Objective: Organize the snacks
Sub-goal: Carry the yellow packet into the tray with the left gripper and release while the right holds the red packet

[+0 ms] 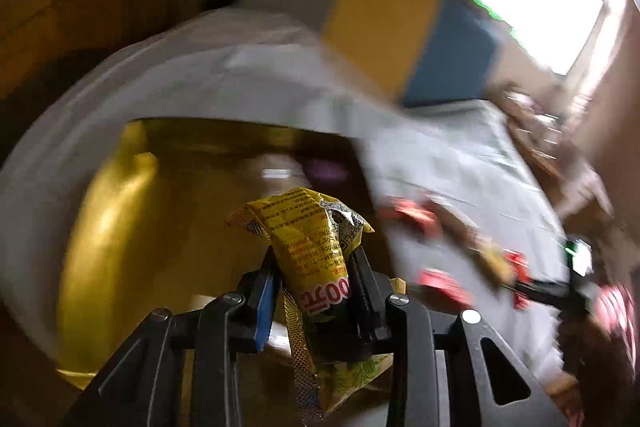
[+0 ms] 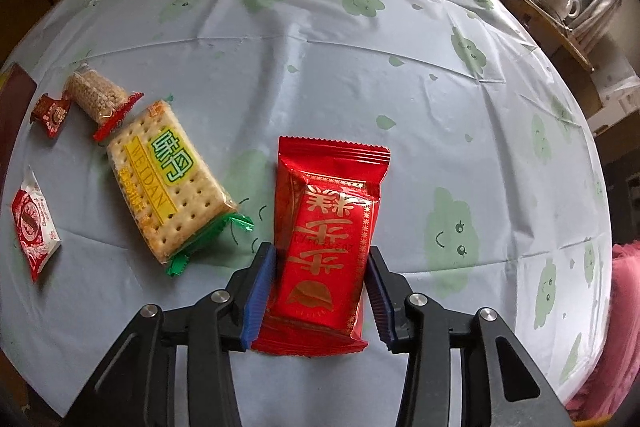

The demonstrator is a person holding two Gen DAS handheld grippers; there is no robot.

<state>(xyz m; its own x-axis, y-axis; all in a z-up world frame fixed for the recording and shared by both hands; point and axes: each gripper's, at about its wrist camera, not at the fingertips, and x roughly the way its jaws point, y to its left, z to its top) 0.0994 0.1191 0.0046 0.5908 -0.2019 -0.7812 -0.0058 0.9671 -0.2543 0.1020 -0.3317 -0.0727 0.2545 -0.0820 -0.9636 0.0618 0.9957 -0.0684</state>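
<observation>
Between left tool (image 1: 316, 267) pads: yellow packet (image 1: 312, 247); right tool (image 2: 322, 267) clasps red packet (image 2: 324, 247).

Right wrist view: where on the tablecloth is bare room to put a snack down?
Free: the tablecloth beyond the red packet and all to its right. Crowded: the left side, with the cracker pack, the grain bar and two small red packets.

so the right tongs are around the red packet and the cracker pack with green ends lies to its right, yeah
Not quite: the cracker pack lies to the left of the red packet, not its right. The right wrist view shows it, with the right tongs around the red packet.
</observation>
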